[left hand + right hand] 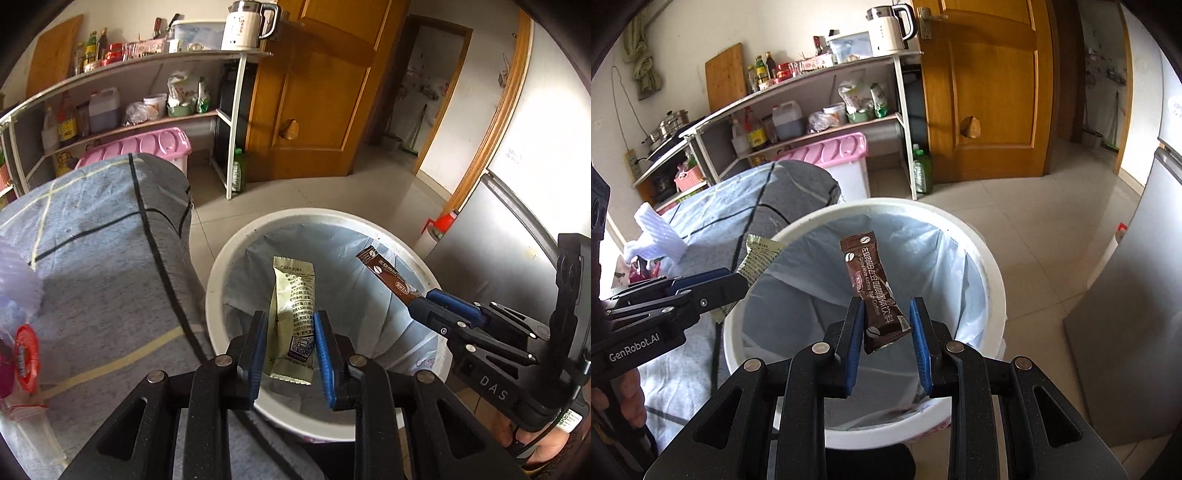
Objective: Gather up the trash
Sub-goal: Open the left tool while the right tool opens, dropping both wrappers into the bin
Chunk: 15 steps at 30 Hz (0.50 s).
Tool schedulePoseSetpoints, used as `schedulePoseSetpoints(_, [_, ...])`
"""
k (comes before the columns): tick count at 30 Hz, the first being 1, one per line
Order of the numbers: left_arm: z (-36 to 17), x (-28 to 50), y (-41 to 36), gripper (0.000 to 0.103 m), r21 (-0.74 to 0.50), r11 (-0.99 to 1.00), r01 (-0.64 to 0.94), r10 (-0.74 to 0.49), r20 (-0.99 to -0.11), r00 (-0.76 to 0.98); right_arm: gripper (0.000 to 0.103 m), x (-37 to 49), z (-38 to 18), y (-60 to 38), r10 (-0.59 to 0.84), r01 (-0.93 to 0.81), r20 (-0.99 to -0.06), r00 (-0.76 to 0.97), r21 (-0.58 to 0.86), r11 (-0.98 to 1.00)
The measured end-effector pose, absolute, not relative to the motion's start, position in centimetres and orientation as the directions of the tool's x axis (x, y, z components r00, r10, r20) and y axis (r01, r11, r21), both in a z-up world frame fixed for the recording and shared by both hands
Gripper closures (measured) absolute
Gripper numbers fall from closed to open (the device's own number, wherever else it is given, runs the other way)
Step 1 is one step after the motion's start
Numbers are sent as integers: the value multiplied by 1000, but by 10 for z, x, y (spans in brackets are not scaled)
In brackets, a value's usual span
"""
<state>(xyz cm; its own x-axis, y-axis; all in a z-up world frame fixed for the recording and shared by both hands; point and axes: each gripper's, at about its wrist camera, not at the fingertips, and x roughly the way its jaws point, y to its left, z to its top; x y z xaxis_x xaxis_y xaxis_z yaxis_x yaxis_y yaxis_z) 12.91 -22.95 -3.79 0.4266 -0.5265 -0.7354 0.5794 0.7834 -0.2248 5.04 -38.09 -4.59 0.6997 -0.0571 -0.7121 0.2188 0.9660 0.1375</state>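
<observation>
A: Both sachets hang over the bin (236, 266), so what could spoil it?
B: My guess: the pale sachet (293, 317) sits near the left rim and could flutter onto the cloth (103, 258).
A: Grips?
B: Left gripper (290, 354) clamps that crinkled pale one; right gripper (886, 332) clamps the glossy brown sachet (873, 291), farther right.

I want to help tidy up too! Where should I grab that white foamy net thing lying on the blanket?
Pinch the white foam net across its raised upper end, coming down from above. It lies flat on the grey blanket, so that lifted end gives tongs something to close on.
</observation>
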Motion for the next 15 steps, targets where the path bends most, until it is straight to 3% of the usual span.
schedulePoseSetpoints(3, [-42, 134, -231, 74, -239, 781, 577, -531, -741, 412, 76, 51, -50, -387, -59, 225, -719, 692, 137, 965])
schedulePoseSetpoints(5, [-42, 133, -233, 74, -229, 785, 576, -522, -746, 415, 66, 51, -51, -390, -69, 236, -718, 692, 135, 962])
schedulePoseSetpoints(7, [-41, 132, -233, 70, -231, 785, 575, -522, -747, 412, 63, 49, -51, -392, -65, 241, -719, 692, 145, 960])
schedulePoseSetpoints(10, [-37, 130, -230, 57, -229, 789, 570, -523, -738, 427, 62, 46, -50, -393, -64, 244, -713, 698, 154, 957])
schedulePoseSetpoints(15, [-25, 121, -213, 54, -214, 806, 552, -515, -712, 477, 62, 45, -41, -383, -44, 230, -696, 717, 176, 957])
